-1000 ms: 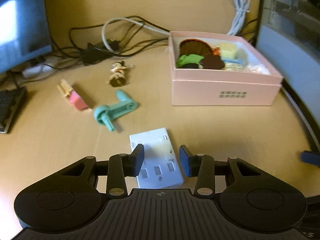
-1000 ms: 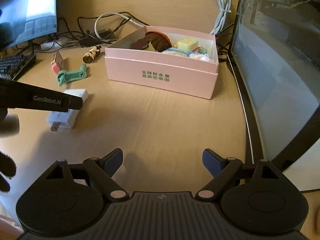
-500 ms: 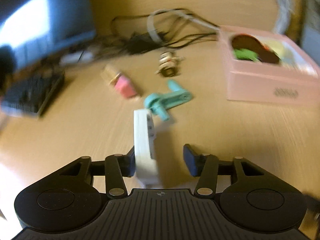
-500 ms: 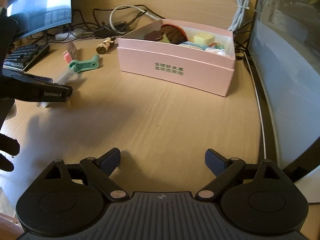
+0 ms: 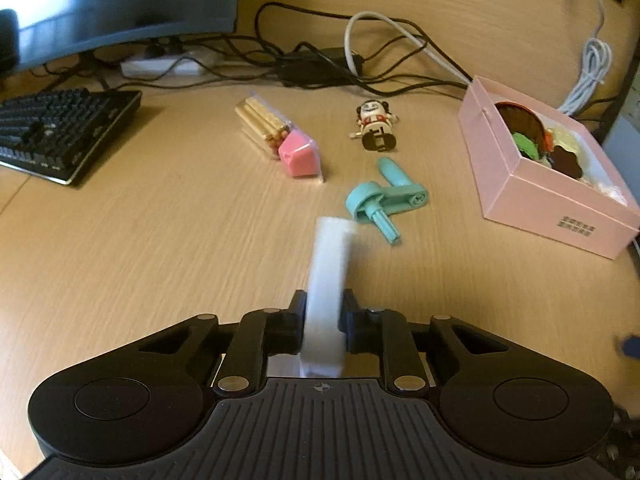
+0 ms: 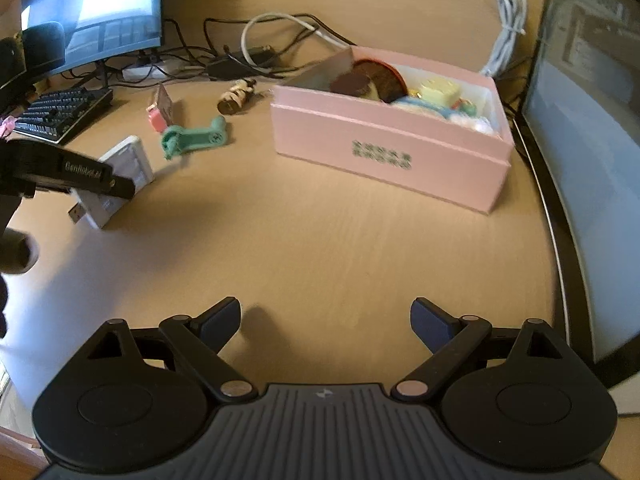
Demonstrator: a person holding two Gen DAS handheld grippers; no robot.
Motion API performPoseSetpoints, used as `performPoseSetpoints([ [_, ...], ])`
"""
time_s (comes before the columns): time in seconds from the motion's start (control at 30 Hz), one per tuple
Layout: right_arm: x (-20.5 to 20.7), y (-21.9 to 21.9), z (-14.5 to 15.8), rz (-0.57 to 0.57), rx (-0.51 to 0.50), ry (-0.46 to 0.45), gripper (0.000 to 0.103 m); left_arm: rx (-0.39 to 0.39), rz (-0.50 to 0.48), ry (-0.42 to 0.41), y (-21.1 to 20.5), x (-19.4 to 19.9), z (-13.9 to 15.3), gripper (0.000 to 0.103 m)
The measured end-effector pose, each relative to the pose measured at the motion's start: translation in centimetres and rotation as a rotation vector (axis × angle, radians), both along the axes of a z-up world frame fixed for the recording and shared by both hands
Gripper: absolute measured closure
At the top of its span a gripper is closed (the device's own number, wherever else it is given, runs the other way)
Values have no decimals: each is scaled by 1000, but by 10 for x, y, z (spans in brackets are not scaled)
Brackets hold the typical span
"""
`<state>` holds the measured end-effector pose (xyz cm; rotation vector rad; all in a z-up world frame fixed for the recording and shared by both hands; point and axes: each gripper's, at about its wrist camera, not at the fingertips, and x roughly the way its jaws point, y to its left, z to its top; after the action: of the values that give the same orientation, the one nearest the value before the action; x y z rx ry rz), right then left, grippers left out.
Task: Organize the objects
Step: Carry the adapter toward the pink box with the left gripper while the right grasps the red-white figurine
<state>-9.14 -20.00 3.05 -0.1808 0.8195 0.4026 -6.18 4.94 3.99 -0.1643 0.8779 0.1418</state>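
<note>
1. Left gripper clamped on the white adapter, held on edge over the near desk.
2. Right gripper wide open, empty, idle near the front.
3. Best carried level and right toward the pink box, clearing the teal crank.
4. Release only once above the box's free corner, to avoid a tipped drop.

White block between black jaws, teal crank beyond its tip, pink-capped pack of tan sticks further left, pink box with green print at right, pale wood-grain desk, black keyboard far left
</note>
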Motion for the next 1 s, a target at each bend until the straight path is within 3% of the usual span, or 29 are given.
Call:
performPoseSetpoints([
  [0.13, 9, 27, 13, 14, 17, -24, 11, -73, -82, -23, 19, -12, 7, 83],
  [0.27, 29, 61, 29, 55, 49, -40, 11, -106, -101, -46, 48, -29, 19, 83],
  [0.47, 78, 137, 54, 136, 23, -139, 11, -39, -111, -18, 87, -48, 34, 83],
  [0.77, 205, 217, 19, -35, -9, -25, 14, -8, -137, -26, 136, -78, 47, 83],
  [0.8, 213, 224, 9, -54, -24, -6, 19, -4, -144, -28, 140, -80, 47, 83],
  [0.87, 222, 230, -2, -79, -49, 29, 39, -5, -156, -29, 149, -83, 47, 83],
  [0.93, 221, 229, -1, -93, -13, 50, 62, -10, -158, -27, 157, -85, 46, 83],
  [1.0, 215, 225, 4, -96, 9, 64, 74, -25, -166, -27, 162, -83, 46, 83],
])
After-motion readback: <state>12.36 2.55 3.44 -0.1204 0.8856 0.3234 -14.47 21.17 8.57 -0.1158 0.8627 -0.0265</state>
